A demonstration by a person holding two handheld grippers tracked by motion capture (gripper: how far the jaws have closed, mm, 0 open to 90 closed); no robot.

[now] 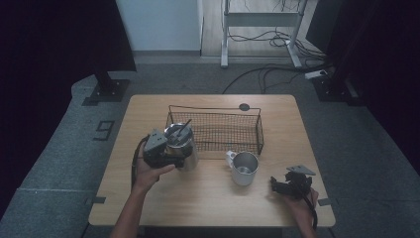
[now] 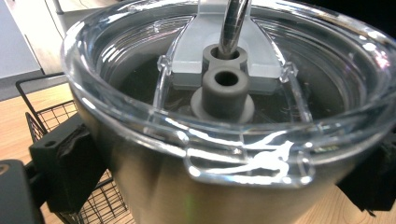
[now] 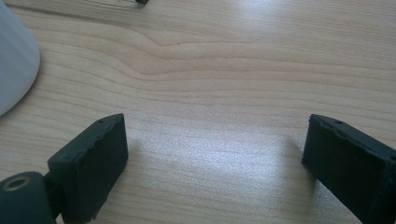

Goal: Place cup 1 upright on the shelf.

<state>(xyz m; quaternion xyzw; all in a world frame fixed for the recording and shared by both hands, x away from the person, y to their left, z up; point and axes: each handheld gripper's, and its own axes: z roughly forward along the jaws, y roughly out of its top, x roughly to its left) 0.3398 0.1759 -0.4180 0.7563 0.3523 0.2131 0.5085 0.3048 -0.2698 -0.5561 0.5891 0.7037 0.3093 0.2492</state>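
Gripping the steel tumbler (image 1: pixel 184 148) beside the wire basket (image 1: pixel 233 130), I am clamping my left gripper (image 1: pixel 166 148) on it while my right gripper (image 1: pixel 287 186) is resting wide apart and empty near the mug (image 1: pixel 244 168).

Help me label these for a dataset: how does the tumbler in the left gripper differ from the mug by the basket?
The tumbler wears a clear lid with a straw; the mug is open-topped. The mug has a side handle; no handle shows on the tumbler. The left gripper clamps the tumbler; the mug stands free. Both are upright metal.
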